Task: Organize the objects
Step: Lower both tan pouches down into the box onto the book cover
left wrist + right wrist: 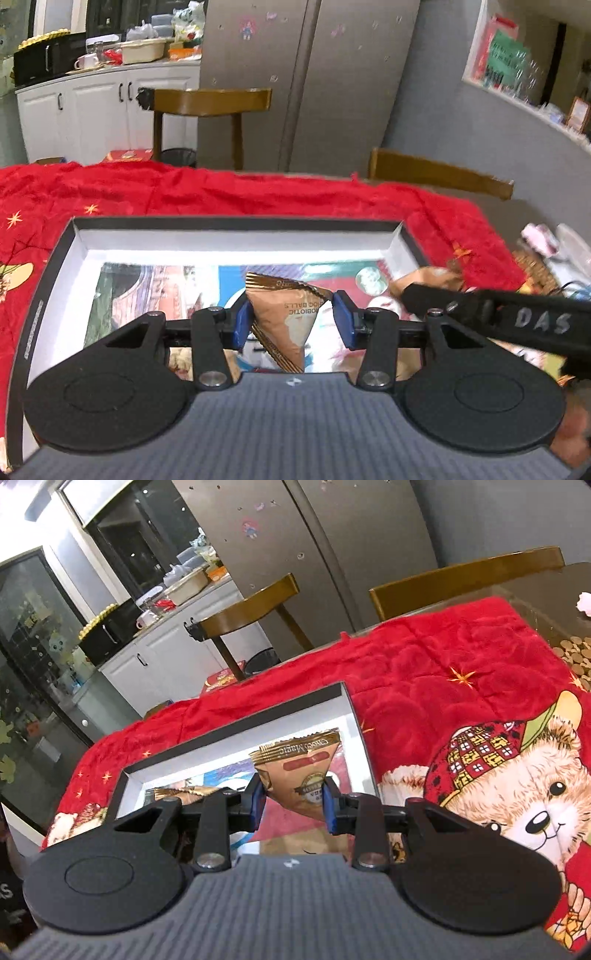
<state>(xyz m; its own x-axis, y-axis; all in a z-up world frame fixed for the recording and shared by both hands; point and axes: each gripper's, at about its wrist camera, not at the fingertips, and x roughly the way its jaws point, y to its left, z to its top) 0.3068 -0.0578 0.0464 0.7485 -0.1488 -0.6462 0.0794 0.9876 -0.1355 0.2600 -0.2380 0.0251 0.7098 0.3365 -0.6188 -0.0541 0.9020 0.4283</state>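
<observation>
The left gripper (292, 322) jaws stand fairly wide: one blue pad touches the brown snack packet (283, 319) while the other stands clear, so it looks released or nearly so, over the open box (236, 242). The right gripper (291, 800) jaws pinch a second triangular packet (302, 775) above the box's right part. To do this well, lower it inside the white walls before opening, clear of the left gripper. The box sits on a red blanket (424, 672) over the table.
</observation>
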